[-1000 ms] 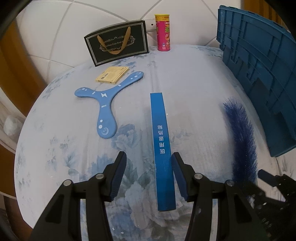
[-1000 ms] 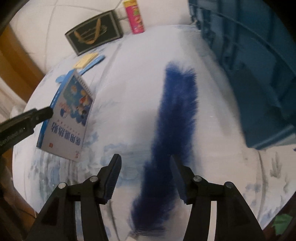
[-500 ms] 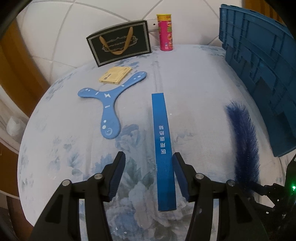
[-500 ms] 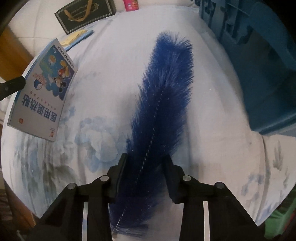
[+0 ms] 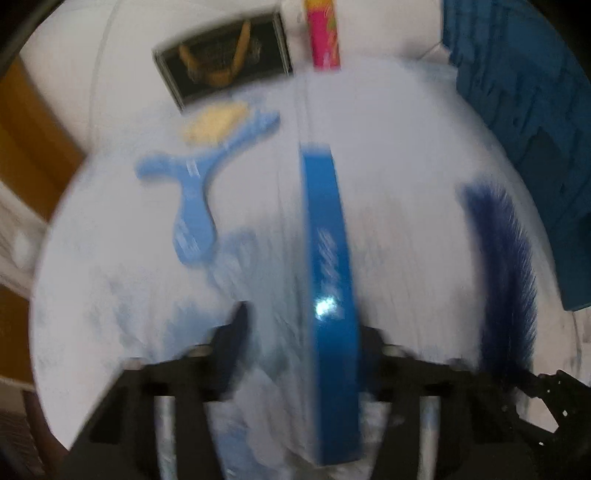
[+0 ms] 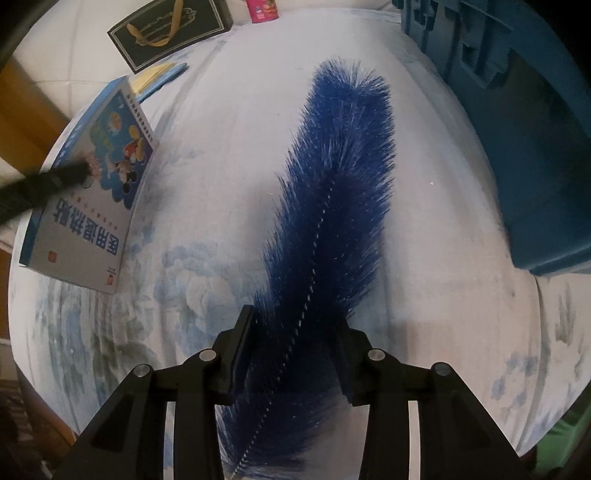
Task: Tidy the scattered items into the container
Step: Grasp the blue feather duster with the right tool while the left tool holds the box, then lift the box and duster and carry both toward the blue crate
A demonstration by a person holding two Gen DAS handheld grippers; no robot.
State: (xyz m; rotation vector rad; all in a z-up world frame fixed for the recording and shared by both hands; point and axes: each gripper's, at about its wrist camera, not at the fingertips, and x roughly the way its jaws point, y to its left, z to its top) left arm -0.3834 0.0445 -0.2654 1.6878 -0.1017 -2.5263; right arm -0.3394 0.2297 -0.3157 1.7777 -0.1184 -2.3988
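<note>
A long dark blue feather lies on the flowered cloth, its quill running between the fingers of my right gripper. The jaws have narrowed onto the fluffy barbs but still stand apart. My left gripper is open astride a blue box, with the box close against its right finger. In the right wrist view the box shows its printed face, and a finger of the left gripper lies across it. The blue crate stands at the right, beside the feather. The left wrist view is blurred.
A light blue three-armed boomerang and a yellow packet lie at the far left. A black gift bag and a pink can stand at the back. The table's rounded edge is near on the left.
The left gripper has pushed forward over the box, which now reaches deep between its fingers. The right gripper came down over the feather and narrowed its jaws around it.
</note>
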